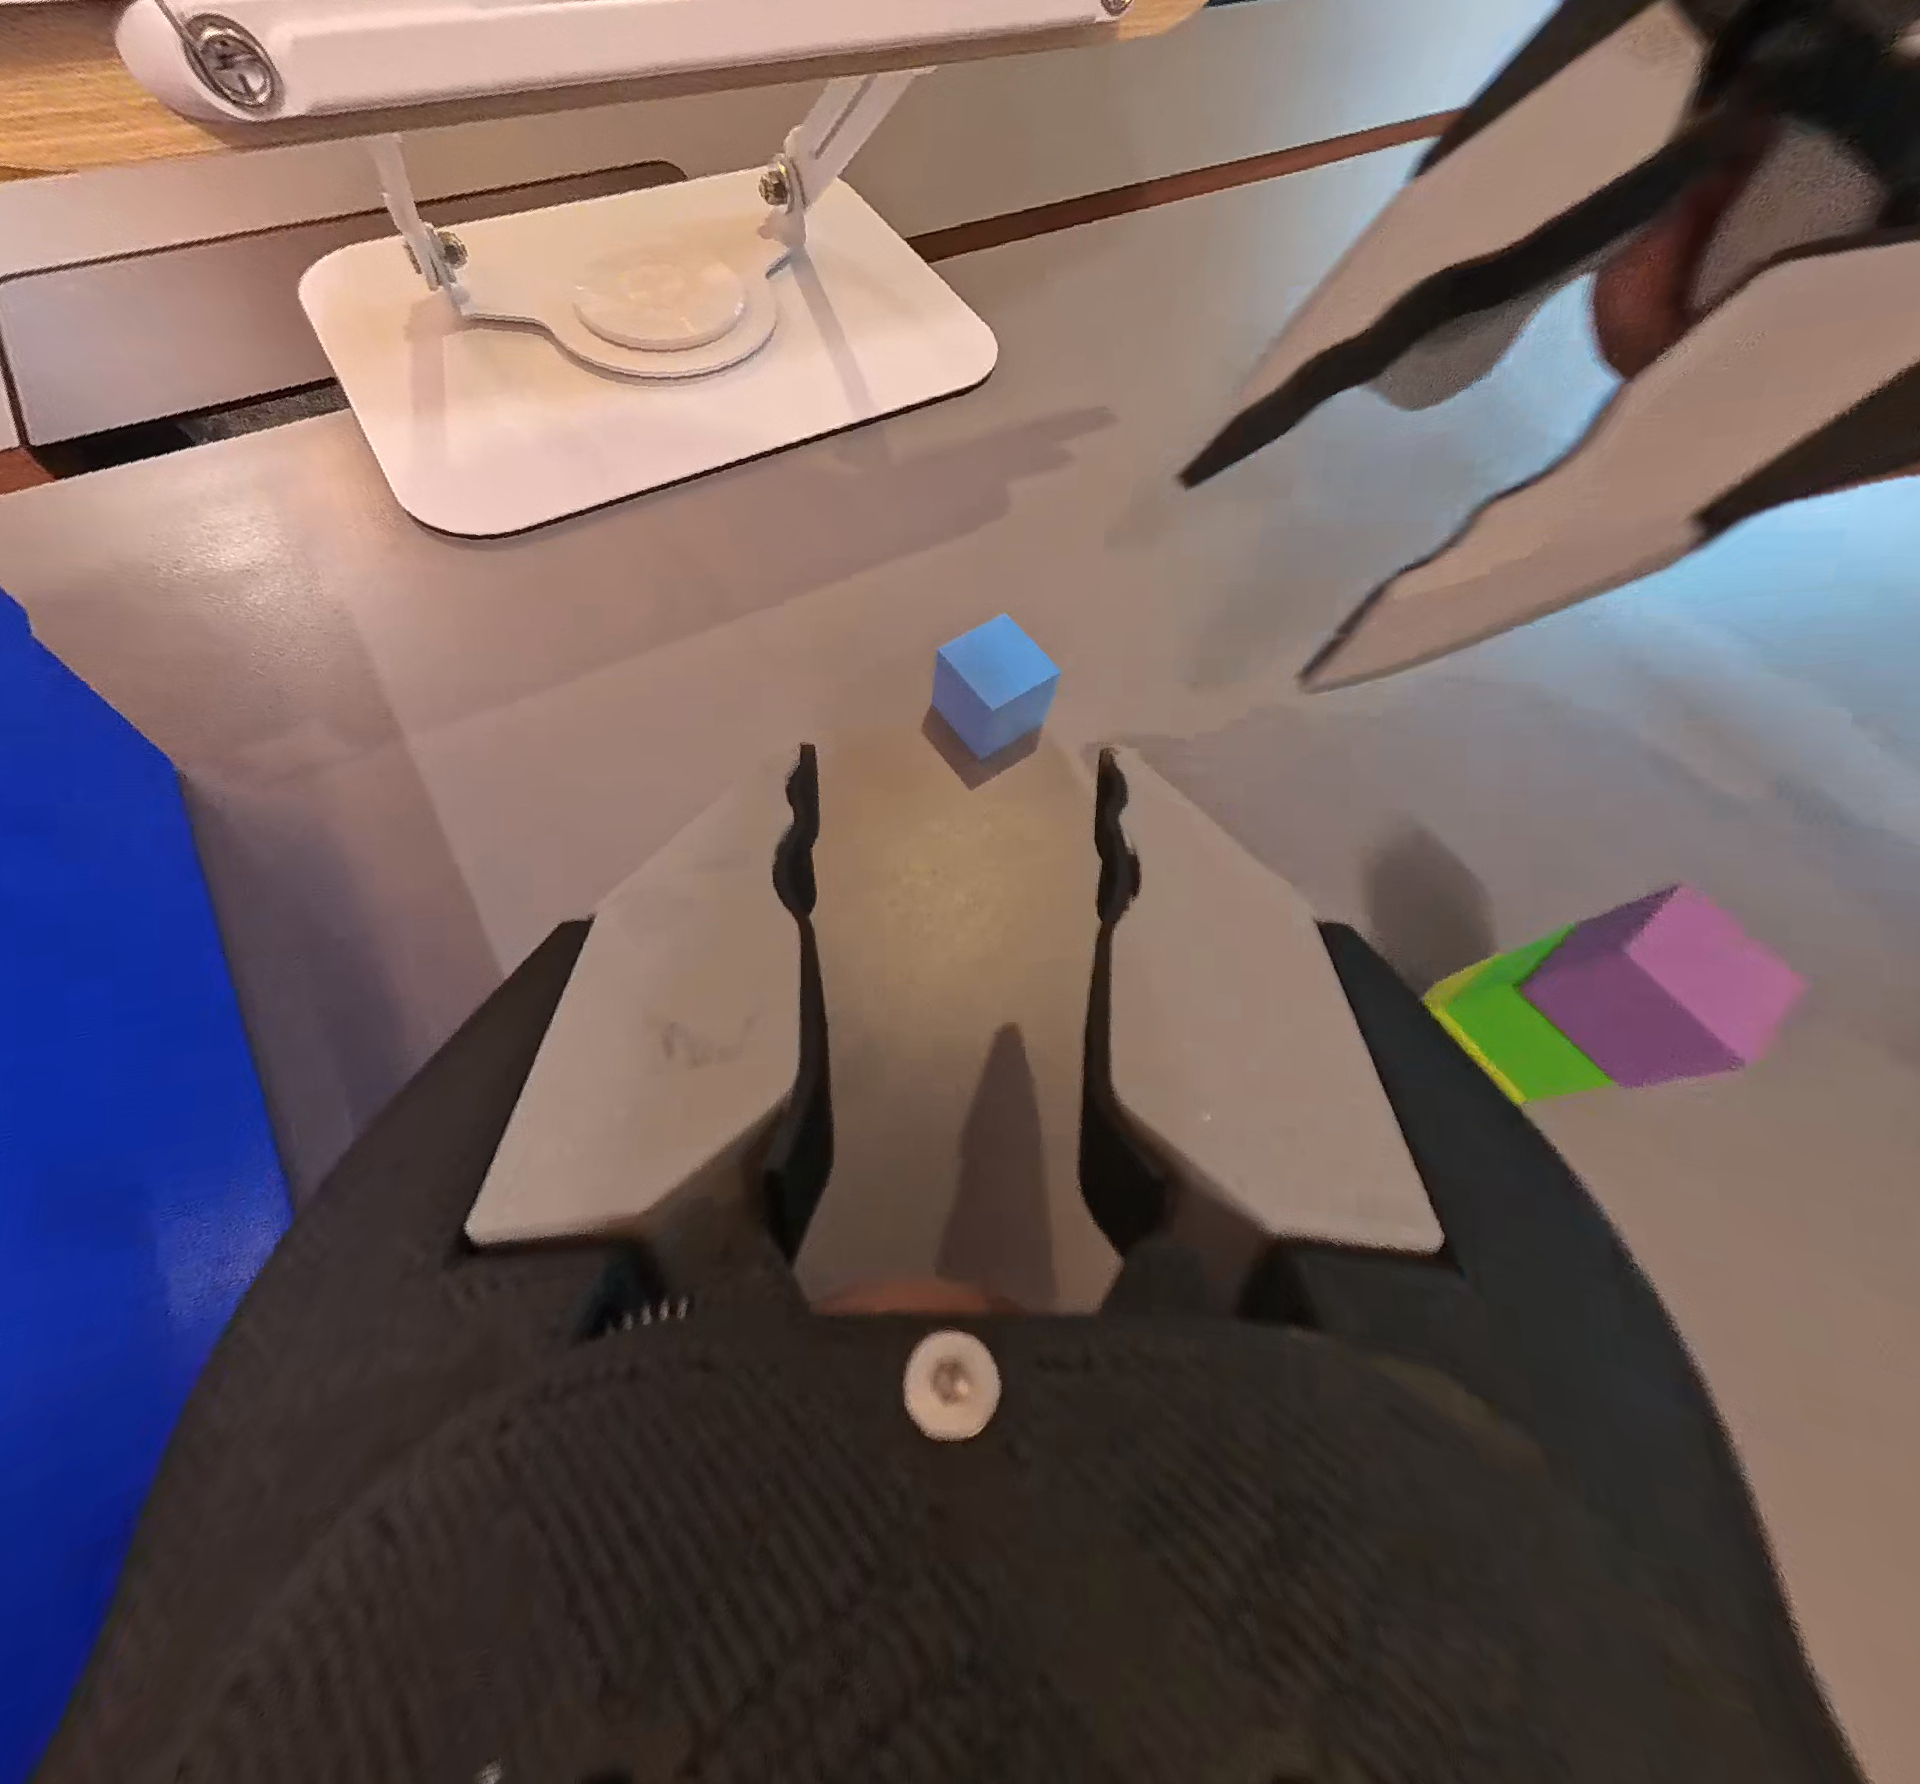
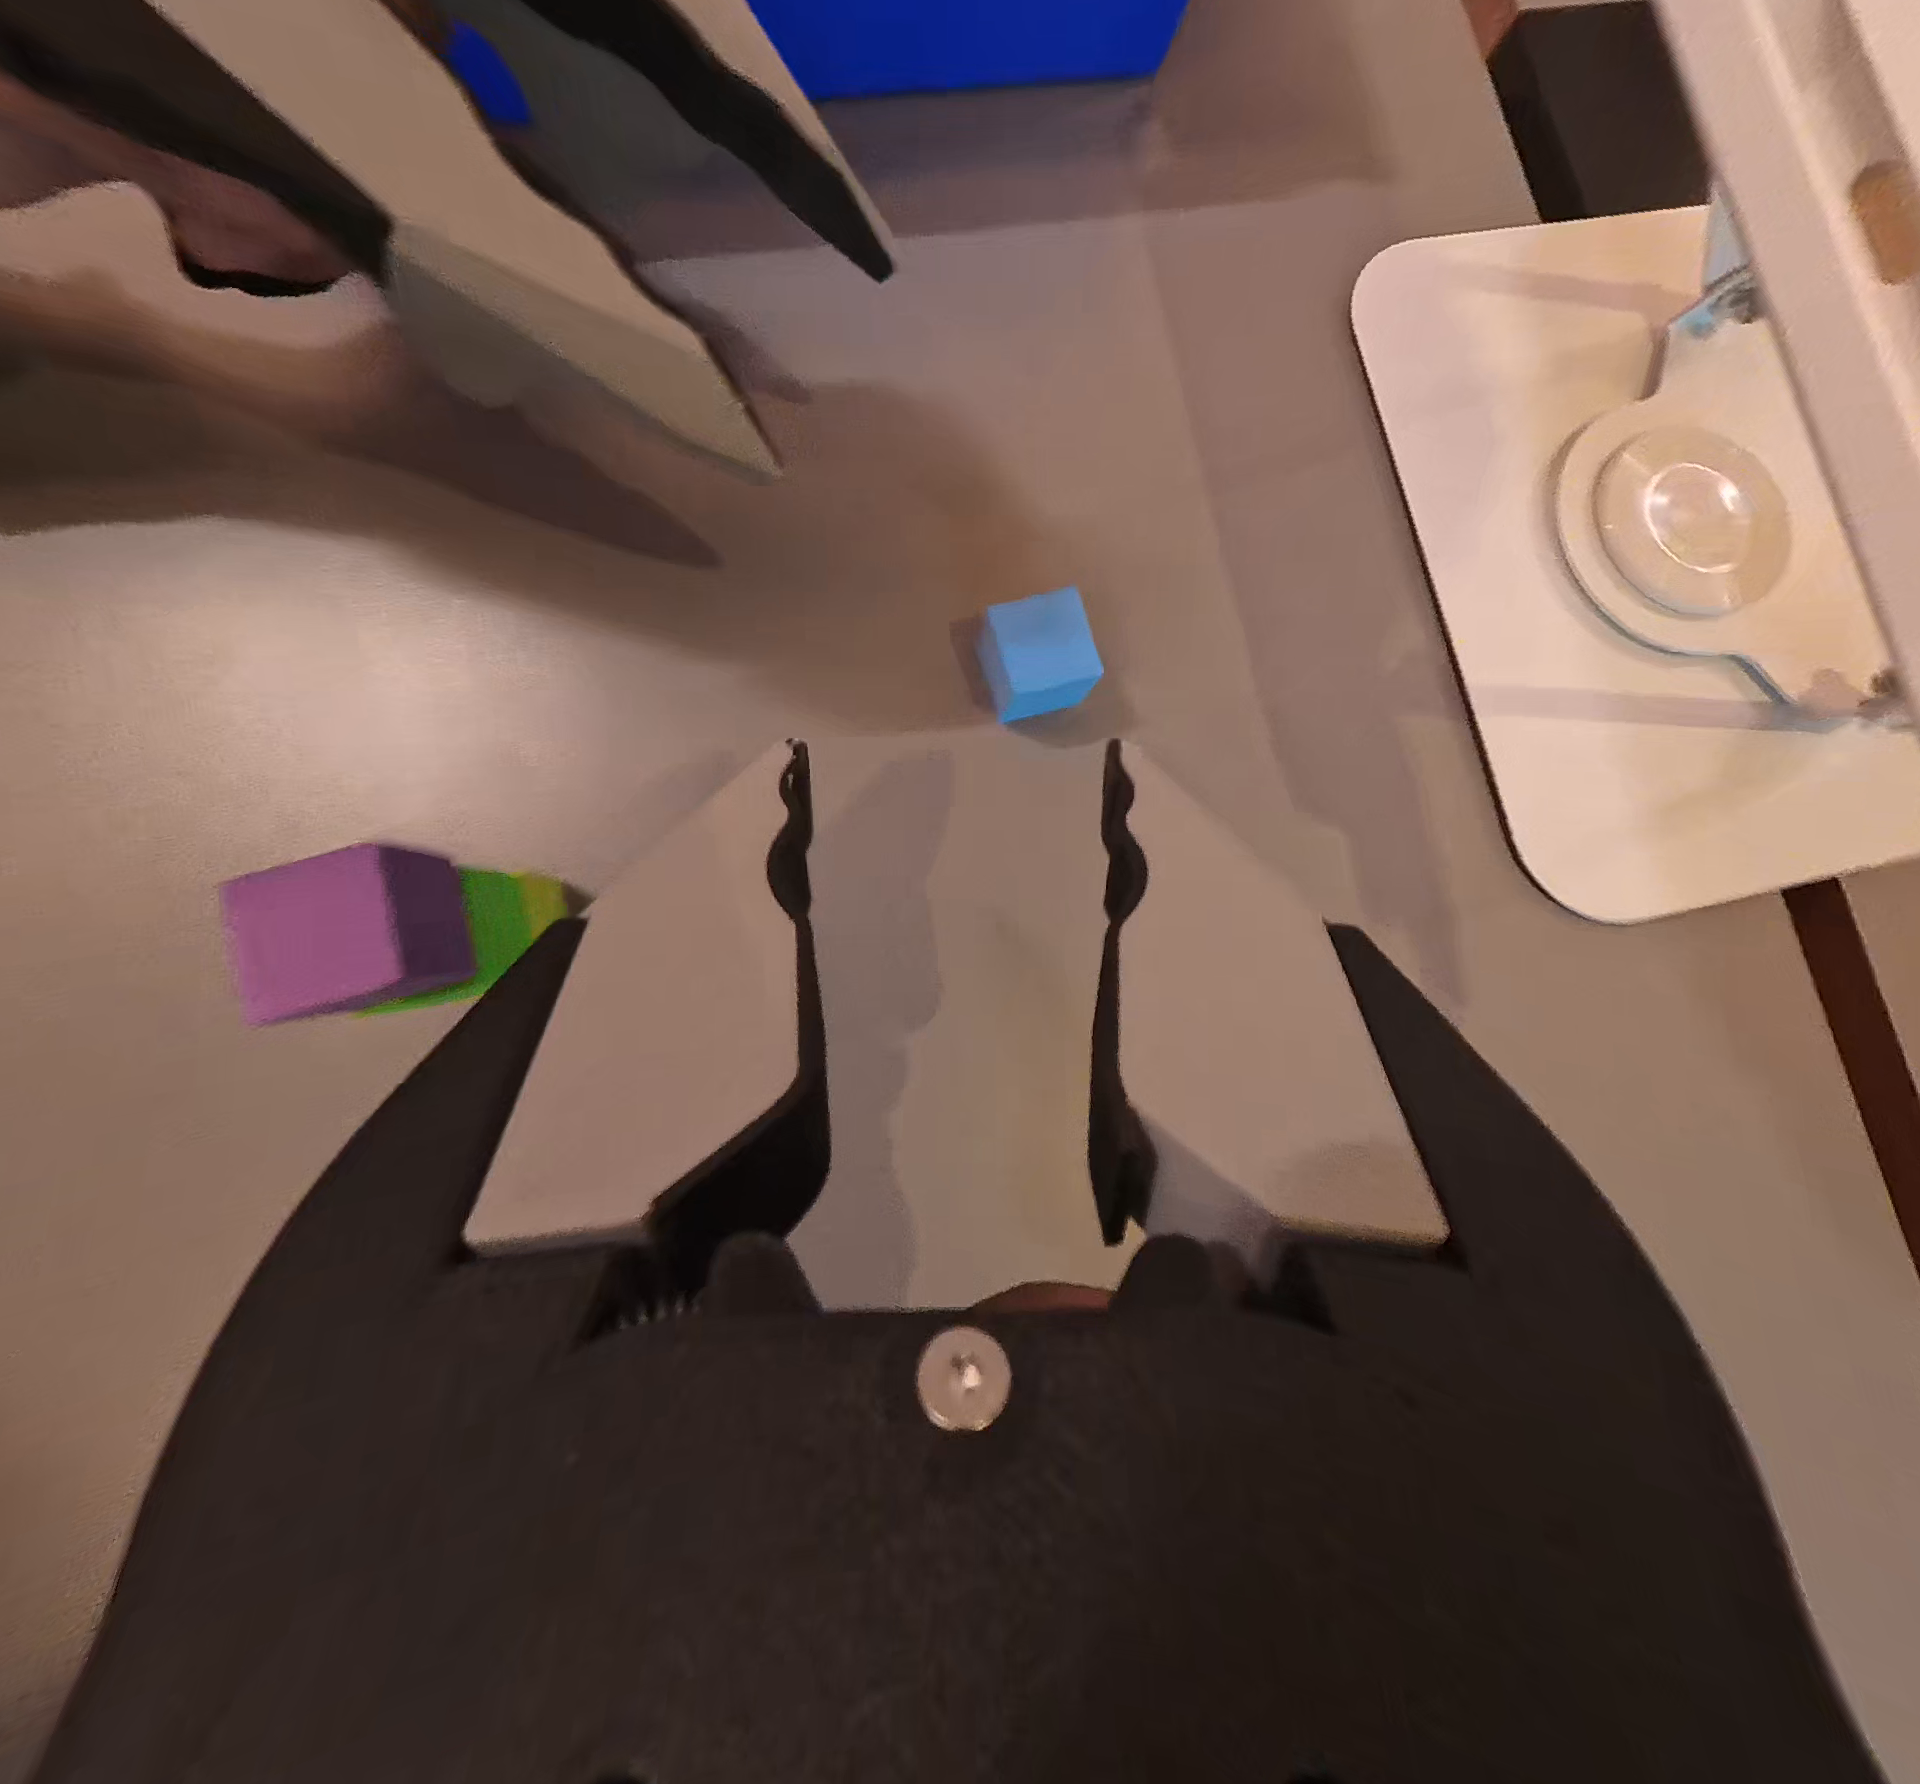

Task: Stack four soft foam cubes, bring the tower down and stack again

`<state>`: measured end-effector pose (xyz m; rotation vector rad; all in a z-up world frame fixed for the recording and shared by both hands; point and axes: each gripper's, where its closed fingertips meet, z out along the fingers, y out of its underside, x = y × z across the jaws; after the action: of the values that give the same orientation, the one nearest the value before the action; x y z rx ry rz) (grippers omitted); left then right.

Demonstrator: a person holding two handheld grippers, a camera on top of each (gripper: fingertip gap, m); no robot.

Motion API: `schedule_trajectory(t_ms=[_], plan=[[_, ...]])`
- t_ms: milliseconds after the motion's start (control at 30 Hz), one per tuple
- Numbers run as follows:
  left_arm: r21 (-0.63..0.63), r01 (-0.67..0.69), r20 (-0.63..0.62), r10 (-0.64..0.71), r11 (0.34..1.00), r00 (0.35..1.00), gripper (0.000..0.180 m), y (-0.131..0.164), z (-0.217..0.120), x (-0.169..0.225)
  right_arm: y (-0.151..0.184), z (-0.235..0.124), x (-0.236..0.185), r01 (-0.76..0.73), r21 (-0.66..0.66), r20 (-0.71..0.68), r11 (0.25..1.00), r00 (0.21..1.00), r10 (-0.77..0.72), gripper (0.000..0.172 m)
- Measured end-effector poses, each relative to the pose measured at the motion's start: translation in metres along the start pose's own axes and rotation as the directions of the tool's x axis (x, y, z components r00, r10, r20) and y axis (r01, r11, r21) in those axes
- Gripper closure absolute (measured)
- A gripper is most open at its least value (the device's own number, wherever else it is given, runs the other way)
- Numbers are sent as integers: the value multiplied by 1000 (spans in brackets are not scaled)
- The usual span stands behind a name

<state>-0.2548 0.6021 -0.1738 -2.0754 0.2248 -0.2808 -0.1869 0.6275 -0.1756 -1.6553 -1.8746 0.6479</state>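
A blue foam cube (image 1: 994,685) sits alone on the grey table, just beyond my left gripper (image 1: 956,763), which is open and empty. The cube also shows in the right wrist view (image 2: 1039,654), just past the open, empty right gripper (image 2: 954,758). A stack with a purple cube (image 1: 1662,991) on a green cube (image 1: 1496,1028) and a yellow-green one under it stands to the right in the left wrist view. In the right wrist view the purple cube (image 2: 343,929) and green cube (image 2: 499,913) are at the left. The right gripper (image 1: 1242,581) shows open at upper right in the left wrist view; the left gripper (image 2: 831,373) shows open at upper left in the right wrist view.
A white stand base (image 1: 644,352) with a clip holder and a printed sheet stands at the table's far edge; it shows in the right wrist view at the right (image 2: 1662,571). A blue surface (image 1: 114,1059) lies at the left. A brown table edge (image 2: 1849,1028) runs along the right. The blue foam cube (image 1: 994,685) is about equally far from each gripper, around 7 cm. It turns up in the right wrist view (image 2: 1015,624) as well.
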Motion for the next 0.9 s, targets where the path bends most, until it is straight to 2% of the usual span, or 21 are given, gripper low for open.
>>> schedule_trajectory(t_ms=[333,367,433,500,600,733,900], plan=[[-9,-9,3,9,1000,1000,129,1,1,-1,4,68,23,69,-78,46,995,997,-66,124],[-11,-9,2,9,1000,1000,128,1,1,-1,5,72,23,69,-82,49,994,997,-65,127],[-17,-7,2,7,1000,1000,128,3,2,-1,6,78,17,73,-84,87,994,994,-66,145],[-20,-3,3,3,1000,1000,128,4,3,-3,7,78,18,71,-87,71,994,995,-65,146],[-17,2,1,-2,1000,1000,129,3,2,-3,2,63,12,41,-66,66,997,997,-36,146],[-9,0,1,0,1000,1000,129,2,1,-3,-16,17,-7,32,6,76,999,997,-32,147],[-12,-19,1,19,1000,1000,128,2,1,1,-30,-30,-40,64,30,128,997,989,-68,146]])
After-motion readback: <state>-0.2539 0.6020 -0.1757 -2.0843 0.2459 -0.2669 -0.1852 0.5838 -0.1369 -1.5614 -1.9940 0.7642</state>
